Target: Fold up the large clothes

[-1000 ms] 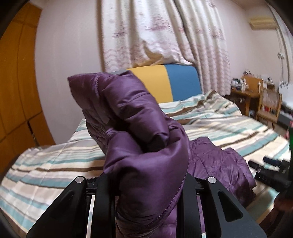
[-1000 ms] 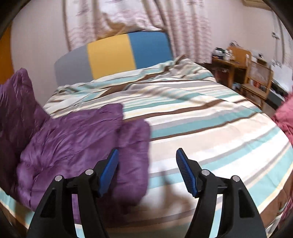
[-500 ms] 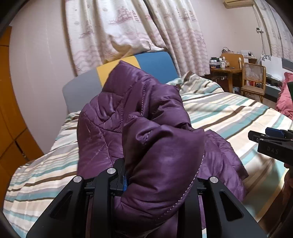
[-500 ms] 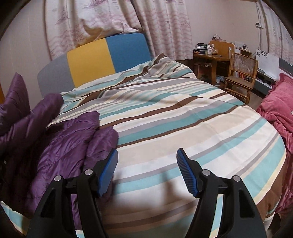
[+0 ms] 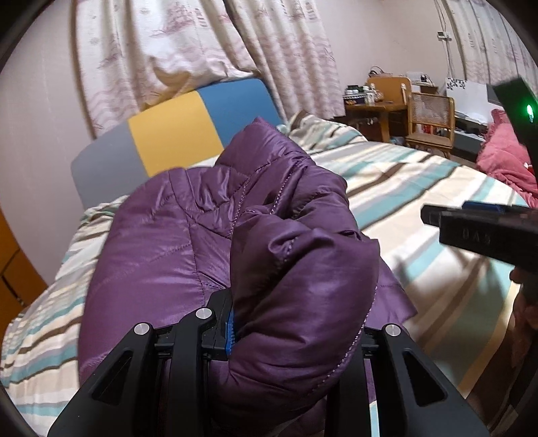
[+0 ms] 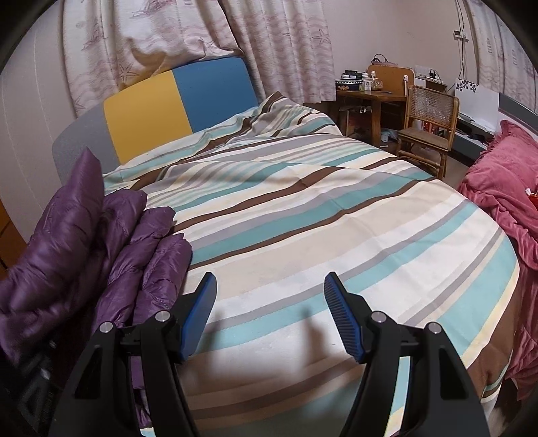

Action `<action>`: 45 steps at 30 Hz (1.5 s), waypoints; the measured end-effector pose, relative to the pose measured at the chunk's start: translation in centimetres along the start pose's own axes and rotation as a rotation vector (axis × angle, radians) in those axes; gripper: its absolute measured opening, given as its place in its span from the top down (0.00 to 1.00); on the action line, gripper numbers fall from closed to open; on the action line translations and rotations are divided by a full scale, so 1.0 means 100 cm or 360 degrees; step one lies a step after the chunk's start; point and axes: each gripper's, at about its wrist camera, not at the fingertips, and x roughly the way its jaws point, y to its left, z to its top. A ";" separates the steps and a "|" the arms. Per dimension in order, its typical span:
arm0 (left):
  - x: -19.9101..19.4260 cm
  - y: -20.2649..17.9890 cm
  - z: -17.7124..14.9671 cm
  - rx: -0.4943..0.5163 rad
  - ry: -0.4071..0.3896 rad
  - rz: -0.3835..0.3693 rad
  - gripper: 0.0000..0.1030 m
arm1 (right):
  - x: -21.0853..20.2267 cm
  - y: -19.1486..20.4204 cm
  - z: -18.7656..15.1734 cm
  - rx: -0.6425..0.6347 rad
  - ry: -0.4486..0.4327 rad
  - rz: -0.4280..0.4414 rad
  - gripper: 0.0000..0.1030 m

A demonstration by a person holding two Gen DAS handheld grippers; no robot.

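The left gripper (image 5: 296, 332) has a thick fold of the purple quilted jacket (image 5: 208, 248) between its jaws, which are opening, though the fabric still fills the gap; the jacket bulges up over the near left part of the striped bed cover (image 6: 302, 215). The right gripper (image 6: 269, 309) hangs over bare stripes just right of the jacket (image 6: 101, 248), jaws spread wide, nothing between them. A pink blanket (image 6: 504, 188) lies far right

Striped bed (image 6: 302, 215) with grey, yellow and blue headboard (image 6: 175, 101), patterned curtains (image 6: 201, 30), wooden desk (image 6: 366, 97), cane-backed chair (image 6: 427, 121)
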 end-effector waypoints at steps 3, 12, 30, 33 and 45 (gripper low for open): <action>0.008 -0.004 -0.005 -0.0004 0.0022 -0.0076 0.57 | 0.002 0.001 -0.001 0.0005 0.0013 -0.0009 0.36; -0.018 0.006 0.002 -0.0201 -0.0049 -0.0444 0.13 | 0.001 0.008 -0.003 -0.0027 0.0011 0.0008 0.36; -0.038 0.194 -0.021 -0.1202 -0.0068 -0.0012 0.07 | -0.042 0.070 0.034 -0.0194 -0.0154 0.0215 0.36; -0.016 0.208 -0.009 -0.1183 0.0056 0.0053 0.07 | -0.053 0.112 0.060 -0.0265 -0.0220 0.0354 0.34; 0.034 0.178 0.005 -0.0923 0.0263 -0.0029 0.29 | 0.046 0.212 0.085 -0.0488 0.0032 0.0315 0.43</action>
